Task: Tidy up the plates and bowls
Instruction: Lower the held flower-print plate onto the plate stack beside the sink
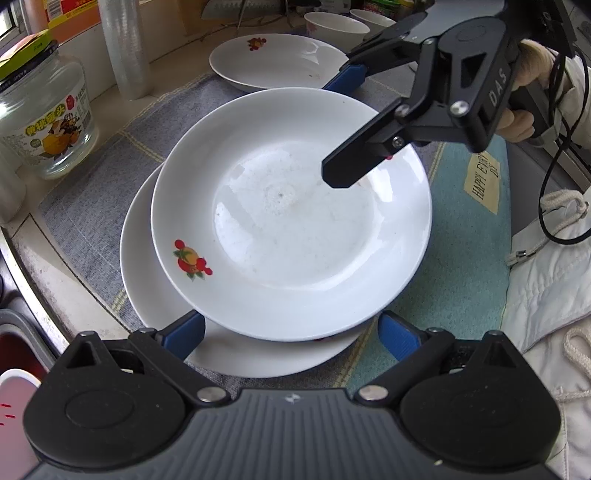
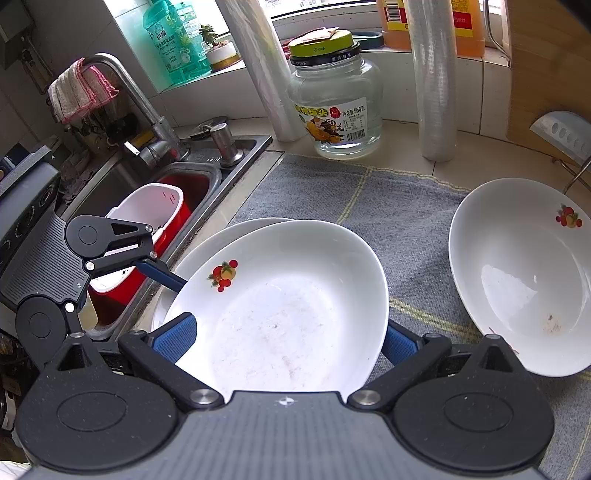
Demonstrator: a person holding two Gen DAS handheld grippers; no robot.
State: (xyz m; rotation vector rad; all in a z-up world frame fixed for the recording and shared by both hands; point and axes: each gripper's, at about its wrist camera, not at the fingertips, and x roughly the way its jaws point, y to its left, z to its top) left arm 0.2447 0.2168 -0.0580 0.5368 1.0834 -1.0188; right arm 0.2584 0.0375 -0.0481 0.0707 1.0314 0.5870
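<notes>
- While the top plate (image 1: pixel 295 221) sits off-centre on the lower plate (image 1: pixel 147 277), overhanging it toward the right of the left wrist view, the step in hand looks like squaring up this stack.
- Left gripper (image 1: pixel 290 321): jaws spread wide on either side of the top plate's near rim, pressing on nothing.
- Right gripper (image 1: pixel 332 129): it reaches in from the upper right, also released. One finger hangs over the plate's well; the other is out past its far rim.
- To do it well, I would pinch only the rim, lift slightly so glaze does not grind on glaze, and set it down centred. Sliding it risks dragging the lower plate along the cloth.
- A third plate (image 1: pixel 280 62) lies farther back, apart from the stack, with two bowls (image 1: pixel 332 26) behind it. These likely come next.
- Everything rests on a grey cloth (image 1: pixel 92 184); a teal mat (image 1: pixel 461 240) lies to the right and a glass jar (image 1: pixel 44 110) to the left.
- Right wrist view: its own jaws gape with the top plate's edge between them. I cannot tell whether a pad touches it.
- The sink (image 2: pixel 207 173) opens just left of the stack, holding a red tub (image 2: pixel 147 221) under the tap (image 2: pixel 140 99), so a nudge that way could tip a plate in.
- A film roll (image 2: pixel 436 81) and a green bottle (image 2: pixel 177 37) stand by the window.
</notes>
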